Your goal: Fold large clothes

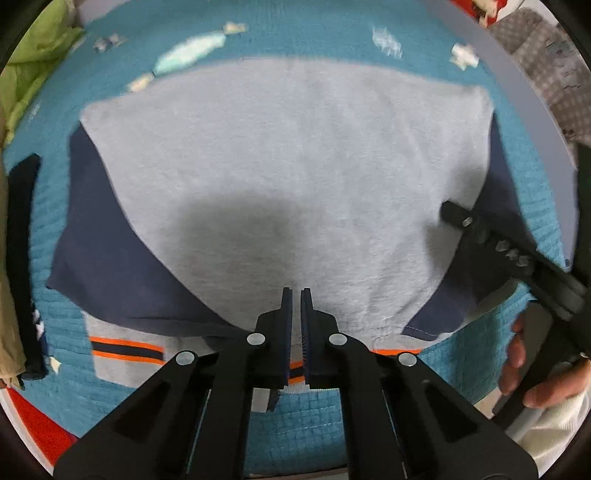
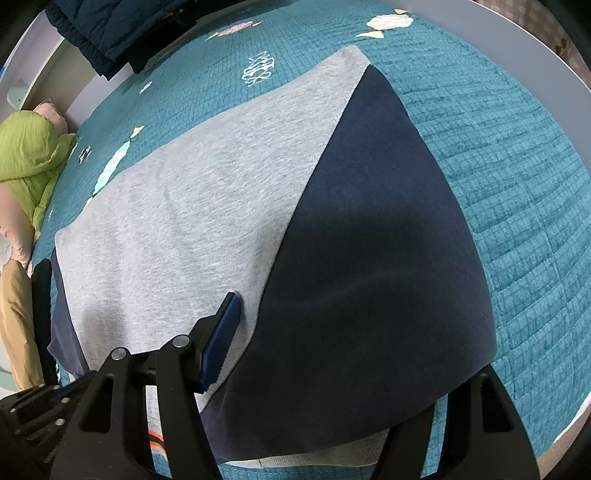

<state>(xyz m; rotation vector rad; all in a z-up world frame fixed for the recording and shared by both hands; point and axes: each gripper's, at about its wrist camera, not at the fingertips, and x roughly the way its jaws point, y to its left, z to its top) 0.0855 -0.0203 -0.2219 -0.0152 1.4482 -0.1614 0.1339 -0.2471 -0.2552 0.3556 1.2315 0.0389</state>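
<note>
A grey sweatshirt with navy sleeves and an orange-striped hem lies flat on a teal quilt. My left gripper is nearly shut over the garment's near edge at the middle; whether it pinches cloth is unclear. My right gripper reaches onto the right navy sleeve. In the right wrist view the sweatshirt and its navy sleeve fill the frame. The navy sleeve lies over my right gripper, whose left finger shows and whose right finger is hidden under cloth.
A green jacket and tan clothing lie at the quilt's left edge. A dark blue quilted garment lies at the far side. A black item lies left of the sweatshirt. The bed's pale edge curves at the right.
</note>
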